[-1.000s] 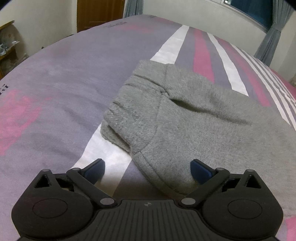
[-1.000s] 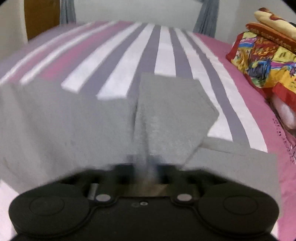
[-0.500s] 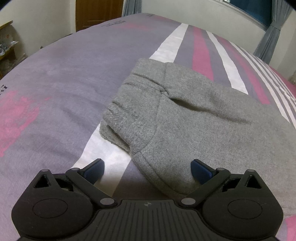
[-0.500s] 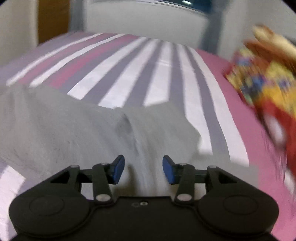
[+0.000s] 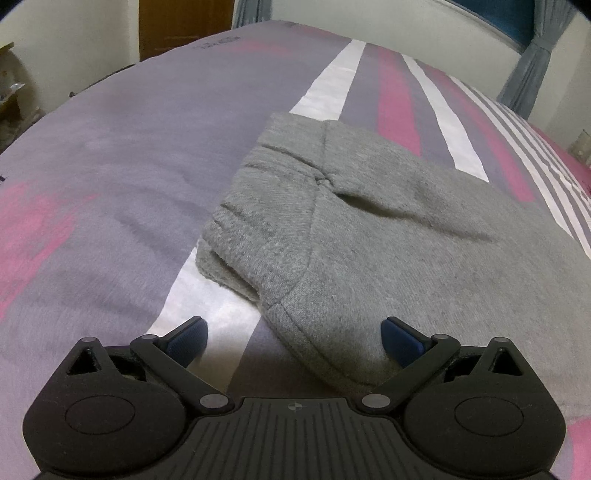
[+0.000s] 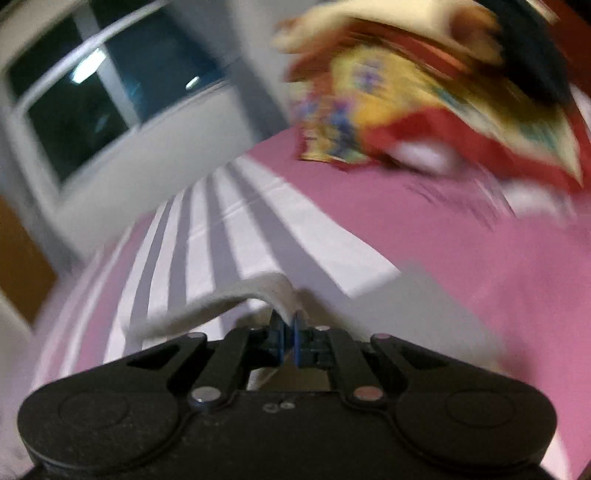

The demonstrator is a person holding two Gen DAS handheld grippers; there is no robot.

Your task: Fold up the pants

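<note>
Our right claw [image 6: 287, 338] pinches a floppy edge of the soft gray pants [image 5: 388, 236] on the bed [image 5: 110, 155], and our left claw [image 5: 293, 338] waits wide open by their near corner.

From my left gripper [image 5: 294, 334] I look down along wide-open jaws, blue pads [image 5: 188, 338] far apart, nothing pressed between them. The grey pants [image 5: 369, 240] lie folded on the bed [image 5: 110, 166], their rounded near corner reaching in between the jaws, closer to the right-hand pad. The ribbed waistband sits at the left of the bundle, over a white stripe in the purple and pink striped bedcover. Beyond the bed I see a brown door [image 5: 184, 22], a pale wall and a grey curtain [image 5: 532, 66] beside a dark window.
</note>
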